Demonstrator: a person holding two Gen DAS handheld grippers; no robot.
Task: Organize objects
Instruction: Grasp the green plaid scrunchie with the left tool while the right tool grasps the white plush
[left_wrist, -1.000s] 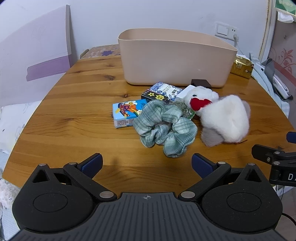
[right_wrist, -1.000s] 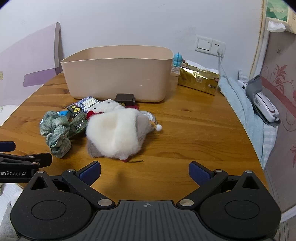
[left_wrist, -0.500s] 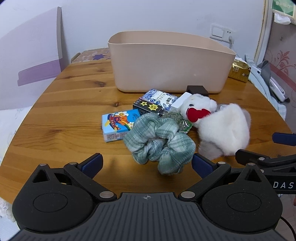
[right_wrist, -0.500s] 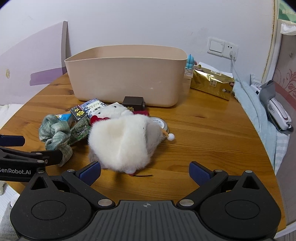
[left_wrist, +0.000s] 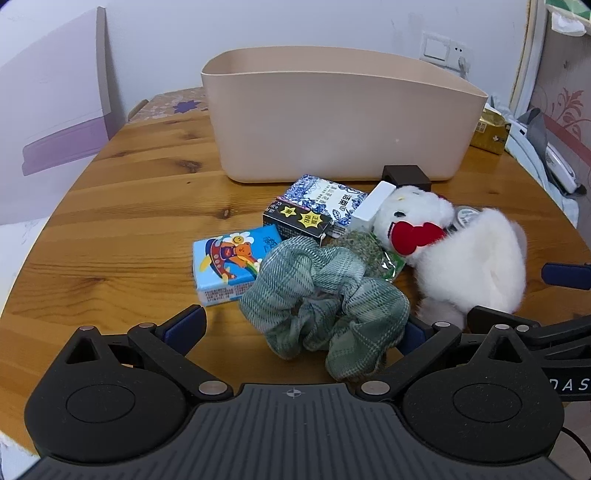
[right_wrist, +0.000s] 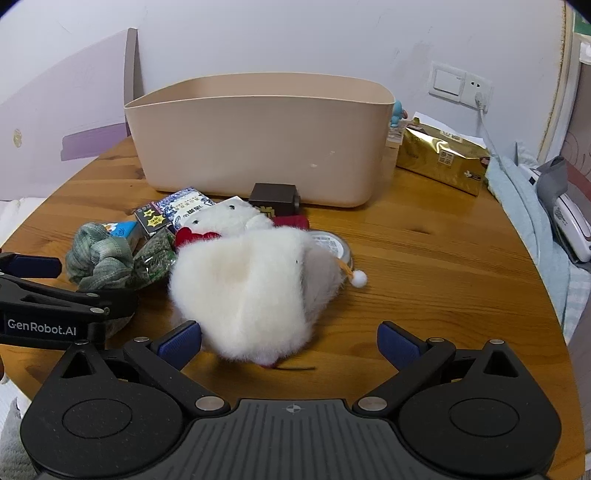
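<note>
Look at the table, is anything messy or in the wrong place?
Yes. The beige bin shows nothing inside from here, while everything sits jumbled in front of it: a green scrunchie, a fluffy white plush toy tipped on its side, and small boxes overlapping. Nothing looks spilled or broken.

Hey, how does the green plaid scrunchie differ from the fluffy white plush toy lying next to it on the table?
The green plaid scrunchie is thin woven cloth bunched into a ring; the white plush toy is a full, furry shape. The scrunchie looks clearly smaller than the toy. The scrunchie lies between the open fingers of the left gripper; the toy lies before the open right gripper. Both are soft and rest on the wooden table in front of the beige bin.
</note>
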